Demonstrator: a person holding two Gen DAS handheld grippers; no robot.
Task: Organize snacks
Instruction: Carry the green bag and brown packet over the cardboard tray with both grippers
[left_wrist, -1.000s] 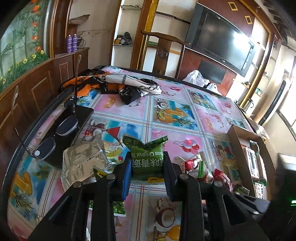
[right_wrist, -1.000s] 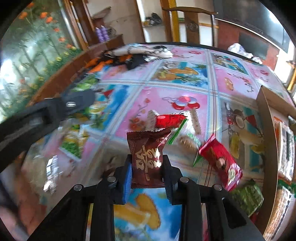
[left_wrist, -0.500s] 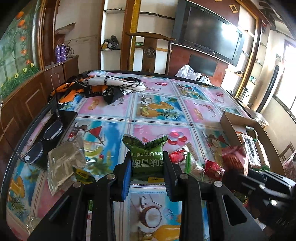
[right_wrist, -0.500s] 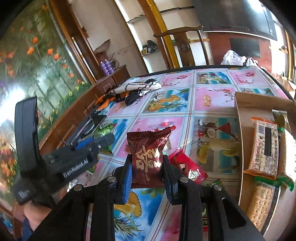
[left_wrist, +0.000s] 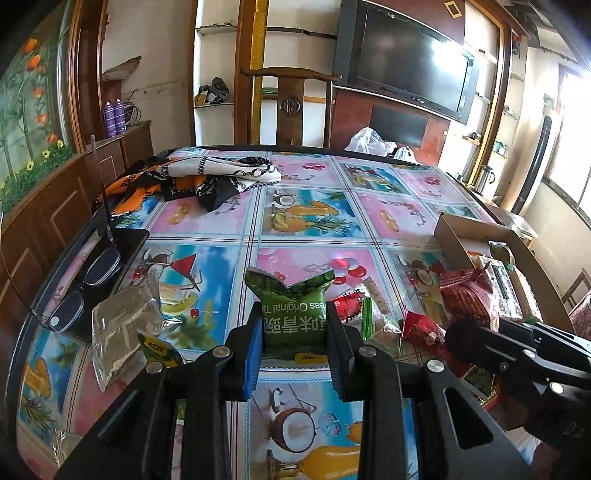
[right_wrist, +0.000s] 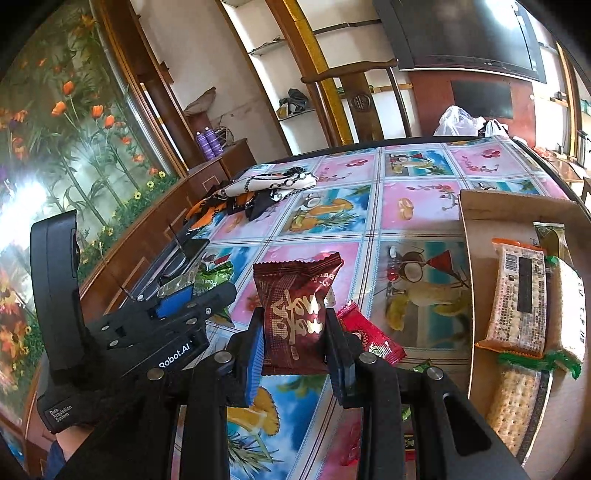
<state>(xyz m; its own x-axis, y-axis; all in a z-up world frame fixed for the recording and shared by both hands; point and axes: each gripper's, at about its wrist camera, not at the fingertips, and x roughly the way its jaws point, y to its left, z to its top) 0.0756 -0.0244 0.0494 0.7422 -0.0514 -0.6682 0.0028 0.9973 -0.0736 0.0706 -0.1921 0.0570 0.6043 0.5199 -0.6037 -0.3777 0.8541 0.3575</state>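
Two snack packets clamped, one per gripper, above the fruit-print tablecloth (left_wrist: 236, 221).

Left gripper (left_wrist: 294, 328): jaws closed on a green pea packet (left_wrist: 291, 310), glossy foil, puffed, white lettering seen inverted, crimped top edge notched in a V, held clear of the cloth. Right gripper (right_wrist: 294, 332): jaws closed on a dark red packet (right_wrist: 295, 306), serrated top seam, gold lettering, body slightly creased, held upright above the cloth. Just beyond and below it, a bright red packet (right_wrist: 371, 338) flat on the cloth. Further right, an open cardboard box (right_wrist: 466, 280) with orange-edged cracker packs (right_wrist: 517, 295) laid lengthwise inside. At left, eyeglasses (left_wrist: 86, 291) on a black case near the table edge. Far side: a patterned scarf (left_wrist: 207, 177) bunched on the cloth.
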